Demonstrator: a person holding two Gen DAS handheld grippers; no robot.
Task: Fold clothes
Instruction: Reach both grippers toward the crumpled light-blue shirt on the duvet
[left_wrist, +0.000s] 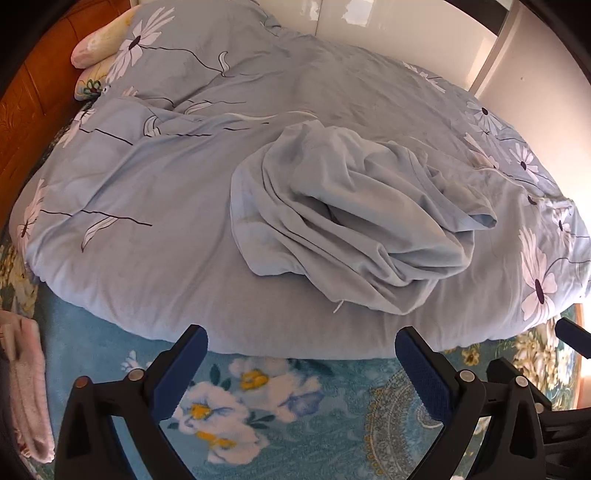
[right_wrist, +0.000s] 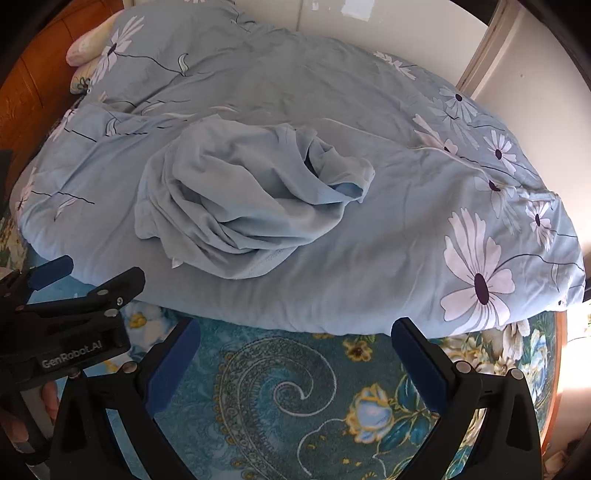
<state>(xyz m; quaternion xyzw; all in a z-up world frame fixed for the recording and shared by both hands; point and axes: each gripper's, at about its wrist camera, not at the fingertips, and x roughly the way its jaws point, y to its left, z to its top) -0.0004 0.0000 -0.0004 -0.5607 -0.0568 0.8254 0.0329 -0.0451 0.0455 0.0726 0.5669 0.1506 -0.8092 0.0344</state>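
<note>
A crumpled light blue garment (left_wrist: 351, 214) lies in a heap on the flowered blue duvet (left_wrist: 147, 258), right of centre in the left wrist view. My left gripper (left_wrist: 301, 354) is open and empty, hovering over the teal blanket just short of the duvet's near edge. In the right wrist view the garment (right_wrist: 251, 206) sits left of centre on the duvet (right_wrist: 369, 258). My right gripper (right_wrist: 295, 336) is likewise open with nothing in it, short of the duvet edge. The left gripper (right_wrist: 99, 273) shows at the left side, open, held by a hand (right_wrist: 48, 398).
A teal floral blanket (left_wrist: 295, 406) covers the bed below the duvet. A pillow (left_wrist: 96, 48) and a wooden headboard (left_wrist: 33, 110) are at the far left. White wardrobe doors (left_wrist: 406, 37) stand behind. A pink cloth (left_wrist: 26, 387) lies at the left edge.
</note>
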